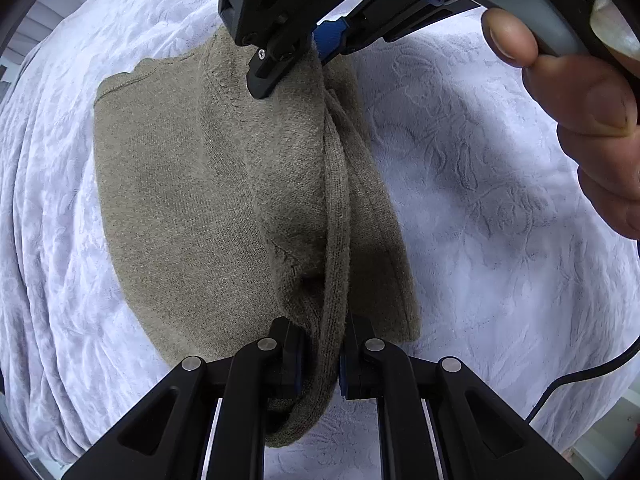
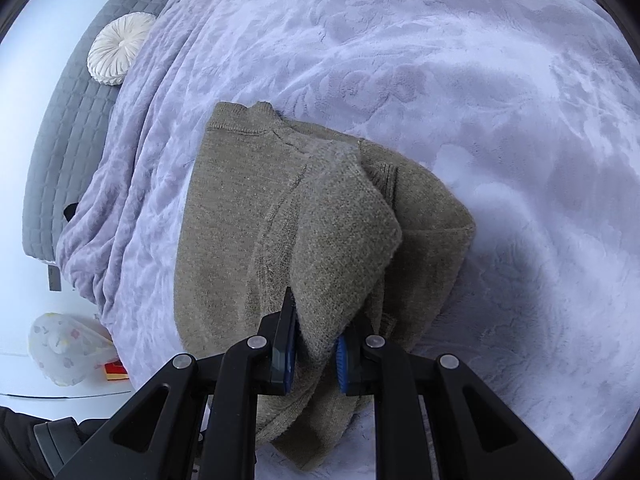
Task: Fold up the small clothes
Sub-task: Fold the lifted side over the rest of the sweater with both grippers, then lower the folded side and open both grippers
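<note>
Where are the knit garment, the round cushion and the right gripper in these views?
knit garment (image 1: 180, 208): left wrist view, on its flat left panel.
round cushion (image 2: 118, 50): right wrist view, on its pleated middle.
right gripper (image 1: 296, 60): left wrist view, between its fingertips, shut on the garment's far edge.

Both my grippers are clamped down, 1 in each view.

My left gripper (image 1: 320, 360) points straight down, its 2 jaws closed tight on a fold of the olive knit garment (image 1: 192, 200). My right gripper (image 2: 316, 354) tilts steeply downward, jaws pinched on another bunched fold of the same cloth. In the left wrist view the right gripper (image 1: 298, 60) reaches in from the top edge, and my right hand (image 1: 580, 92) wraps its grey handle, thumb and fingers curled around it.
</note>
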The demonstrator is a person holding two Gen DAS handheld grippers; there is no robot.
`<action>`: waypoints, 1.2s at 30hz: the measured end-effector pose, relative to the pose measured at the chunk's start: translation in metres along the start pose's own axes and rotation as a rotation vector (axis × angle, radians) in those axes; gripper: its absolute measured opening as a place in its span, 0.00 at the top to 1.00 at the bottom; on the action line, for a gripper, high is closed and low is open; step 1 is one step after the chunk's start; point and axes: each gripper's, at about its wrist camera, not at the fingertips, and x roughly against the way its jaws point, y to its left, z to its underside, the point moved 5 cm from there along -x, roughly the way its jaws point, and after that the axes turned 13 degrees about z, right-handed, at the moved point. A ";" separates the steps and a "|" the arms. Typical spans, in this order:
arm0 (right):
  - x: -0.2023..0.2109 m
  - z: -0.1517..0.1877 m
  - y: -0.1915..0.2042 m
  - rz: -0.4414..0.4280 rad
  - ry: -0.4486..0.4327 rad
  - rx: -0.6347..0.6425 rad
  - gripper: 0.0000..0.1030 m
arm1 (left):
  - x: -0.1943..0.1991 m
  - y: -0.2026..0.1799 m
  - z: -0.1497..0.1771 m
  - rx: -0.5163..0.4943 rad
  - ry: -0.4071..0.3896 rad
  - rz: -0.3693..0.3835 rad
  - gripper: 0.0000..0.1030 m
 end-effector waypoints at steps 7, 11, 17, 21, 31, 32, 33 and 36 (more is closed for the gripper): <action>-0.012 0.001 -0.005 0.019 0.015 -0.005 0.83 | -0.011 0.006 0.002 0.006 0.007 0.016 0.88; -0.021 0.003 -0.008 0.038 0.020 -0.018 0.83 | -0.017 0.008 0.006 0.001 0.014 0.021 0.87; -0.021 0.005 -0.013 0.055 0.020 -0.035 0.76 | -0.018 0.008 0.009 -0.004 0.028 0.069 0.51; -0.007 0.006 -0.019 0.099 0.011 -0.048 0.59 | 0.000 0.010 0.018 -0.026 -0.024 0.094 0.14; 0.047 -0.007 0.003 -0.017 -0.137 -0.030 0.53 | 0.068 0.089 0.007 0.024 -0.194 0.215 0.14; 0.041 -0.009 0.004 -0.015 -0.127 -0.033 0.53 | 0.066 0.104 0.000 0.063 -0.197 0.202 0.14; 0.032 -0.014 0.004 -0.006 -0.112 -0.045 0.53 | 0.062 0.120 -0.007 0.104 -0.197 0.189 0.14; -0.001 -0.020 -0.007 0.065 -0.051 -0.102 0.53 | 0.038 0.162 -0.025 0.219 -0.153 0.110 0.14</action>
